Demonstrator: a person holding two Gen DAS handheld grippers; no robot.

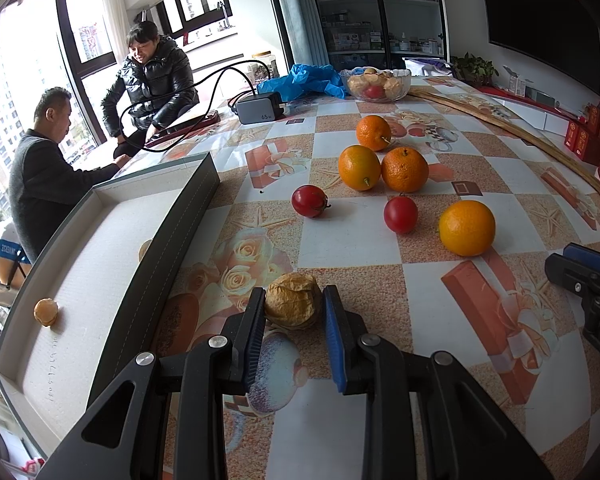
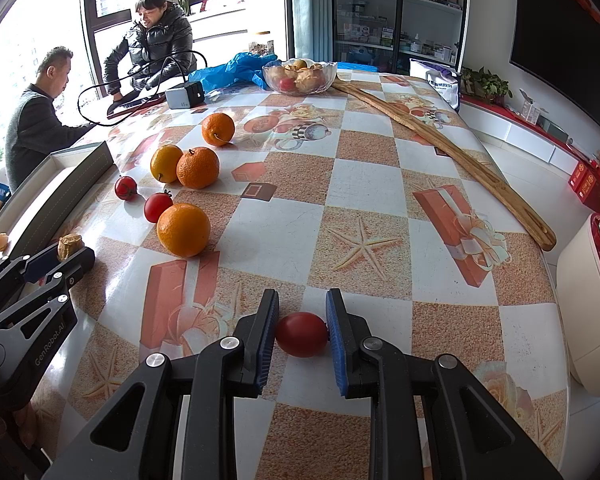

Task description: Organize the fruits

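surface (image 1: 340, 240): tray (image 1: 188, 216) at left edge | in tray: small fruit (image 1: 46, 311) | right of tray: two tomatoes (image 1: 309, 200), four oranges (image 1: 359, 167) behind and beside them | near edge: wrinkled fruit (image 1: 293, 299) just beside tray | far end: bowl (image 2: 300, 74) holding fruit, bag (image 2: 236, 68) left of it | right side: long board (image 2: 452, 148)

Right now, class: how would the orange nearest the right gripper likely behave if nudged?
The orange looks round and sits free on the glossy tablecloth, so it would probably roll. Its size suggests it is fairly heavy. Its peel looks firm, so it is unlikely to bruise easily.
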